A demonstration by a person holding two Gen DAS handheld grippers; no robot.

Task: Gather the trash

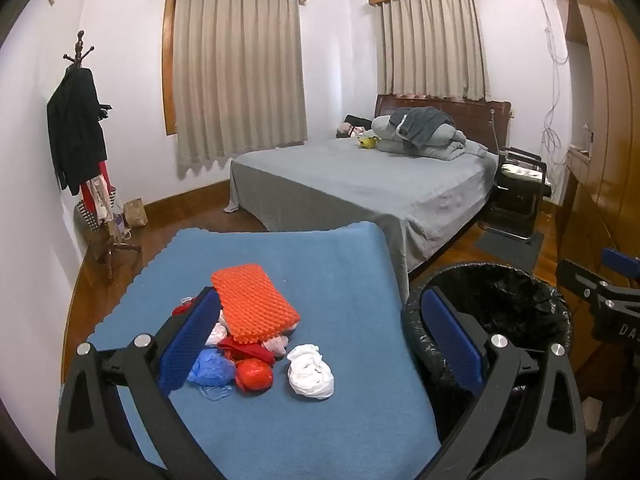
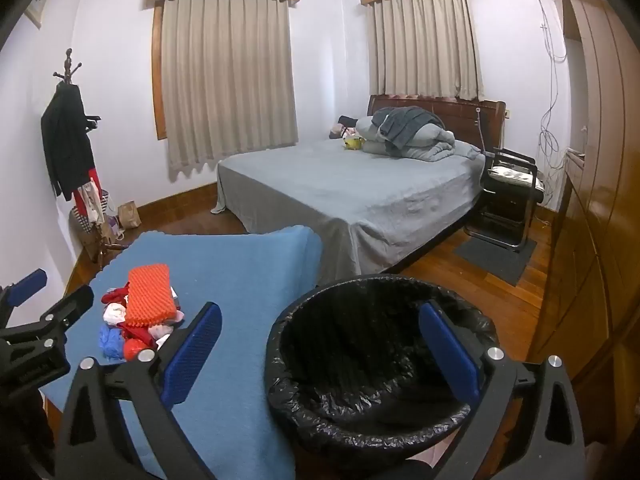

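A pile of trash lies on a blue mat [image 1: 340, 276]: an orange bumpy foam pad [image 1: 254, 302], a white crumpled bag [image 1: 310, 372], a red ball of plastic [image 1: 254, 376], a blue bag [image 1: 212, 372]. My left gripper [image 1: 320, 340] is open and empty, hovering just in front of the pile. A bin lined with a black bag [image 2: 372, 364] stands right of the mat; it also shows in the left wrist view [image 1: 504, 304]. My right gripper [image 2: 320, 356] is open and empty above the bin's near rim. The pile shows in the right wrist view [image 2: 140, 316].
A bed with a grey cover [image 1: 372, 188] stands behind the mat. A coat rack with clothes [image 1: 80, 140] is at the left wall. A black chair [image 2: 508, 204] and a wooden wardrobe [image 2: 592, 200] are on the right. The floor is wood.
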